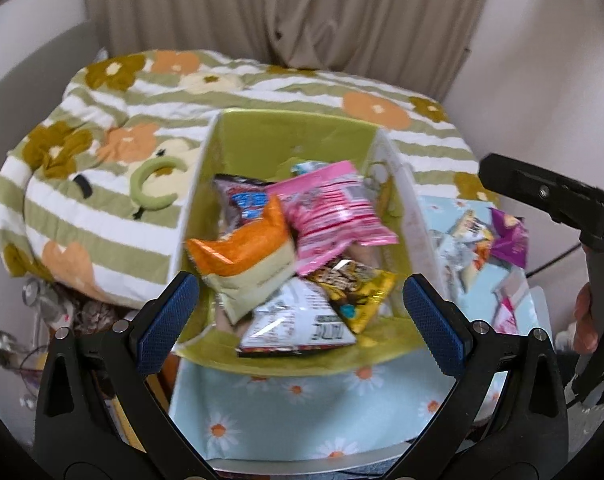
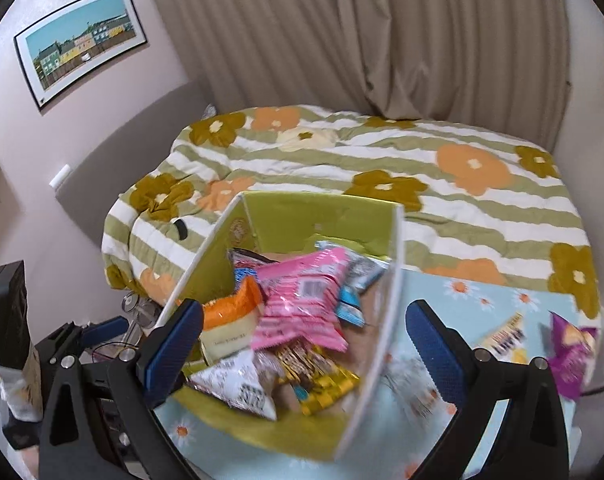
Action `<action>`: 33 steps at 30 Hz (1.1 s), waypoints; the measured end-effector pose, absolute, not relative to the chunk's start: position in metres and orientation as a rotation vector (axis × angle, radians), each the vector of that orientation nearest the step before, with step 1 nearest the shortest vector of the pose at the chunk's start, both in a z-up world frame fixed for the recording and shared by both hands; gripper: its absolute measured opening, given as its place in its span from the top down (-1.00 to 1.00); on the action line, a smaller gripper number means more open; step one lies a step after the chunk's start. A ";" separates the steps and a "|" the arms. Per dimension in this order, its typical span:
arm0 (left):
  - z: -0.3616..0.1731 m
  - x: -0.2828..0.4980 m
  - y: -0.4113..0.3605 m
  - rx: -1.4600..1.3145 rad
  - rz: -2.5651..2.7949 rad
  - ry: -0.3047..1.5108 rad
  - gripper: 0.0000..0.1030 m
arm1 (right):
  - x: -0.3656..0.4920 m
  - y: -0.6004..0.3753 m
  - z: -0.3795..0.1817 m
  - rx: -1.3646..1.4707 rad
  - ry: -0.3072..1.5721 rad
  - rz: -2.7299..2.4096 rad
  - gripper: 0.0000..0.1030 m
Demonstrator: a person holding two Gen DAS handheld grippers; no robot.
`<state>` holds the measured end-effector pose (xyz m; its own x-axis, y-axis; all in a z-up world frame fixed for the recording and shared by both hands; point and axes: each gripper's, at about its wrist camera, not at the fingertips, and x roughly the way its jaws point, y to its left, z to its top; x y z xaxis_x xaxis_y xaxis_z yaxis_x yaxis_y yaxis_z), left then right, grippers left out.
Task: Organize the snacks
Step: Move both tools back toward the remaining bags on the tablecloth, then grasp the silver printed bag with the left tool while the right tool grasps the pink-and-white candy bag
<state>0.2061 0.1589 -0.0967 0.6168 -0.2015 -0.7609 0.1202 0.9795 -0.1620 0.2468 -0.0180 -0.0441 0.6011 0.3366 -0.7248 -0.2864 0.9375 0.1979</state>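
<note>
Hovering both grippers over the green box (image 1: pixel 258 136): our left gripper (image 1: pixel 300 304) and right gripper (image 2: pixel 304 322) have fingers spread, empty. Pink packet (image 1: pixel 330 212) tops the snacks inside; purple packet (image 2: pixel 570 356) lies on the counter (image 2: pixel 482 300).

Heaped in the box (image 1: pixel 294 128), ahead of and between the left fingers (image 1: pixel 166 312): several snack packets (image 1: pixel 326 208). Under the box, a cloth-covered table (image 1: pixel 286 412). Right of the right-hand finger, outside the box wall, more loose packets (image 1: pixel 506 236) on the cloth. Behind all, a bed quilt (image 1: pixel 102 132), then curtains (image 1: pixel 302 12).
</note>
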 end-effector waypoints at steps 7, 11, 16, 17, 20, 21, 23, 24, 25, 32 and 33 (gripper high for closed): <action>-0.088 0.187 0.115 -0.052 -0.301 0.844 -0.97 | 0.197 -0.074 -0.034 0.100 0.828 0.243 -0.96; -0.086 0.180 0.083 -0.028 -0.341 0.838 -0.97 | 0.171 -0.115 -0.033 0.107 0.809 0.158 -0.96; -0.086 0.179 0.038 -0.008 -0.364 0.850 -0.97 | 0.150 -0.170 -0.041 0.127 0.824 0.083 -0.96; -0.087 0.179 0.027 -0.004 -0.368 0.855 -0.97 | 0.147 -0.178 -0.043 0.129 0.832 0.075 -0.96; -0.093 0.179 -0.004 0.021 -0.370 0.874 -0.97 | 0.138 -0.208 -0.054 0.149 0.863 0.063 -0.96; -0.096 0.180 -0.012 0.029 -0.365 0.883 -0.97 | 0.135 -0.215 -0.058 0.155 0.871 0.063 -0.96; -0.103 0.183 -0.032 0.037 -0.354 0.907 -0.97 | 0.130 -0.232 -0.068 0.158 0.898 0.069 -0.96; -0.107 0.184 -0.040 0.037 -0.350 0.917 -0.97 | 0.128 -0.235 -0.073 0.158 0.909 0.073 -0.96; -0.110 0.184 -0.048 0.037 -0.344 0.928 -0.97 | 0.127 -0.242 -0.078 0.156 0.923 0.081 -0.96; -0.140 0.186 -0.098 0.127 -0.287 0.984 -0.97 | 0.116 -0.273 -0.120 0.161 0.996 0.151 -0.96; -0.145 0.189 -0.104 0.145 -0.281 0.998 -0.97 | 0.115 -0.275 -0.126 0.172 1.007 0.168 -0.96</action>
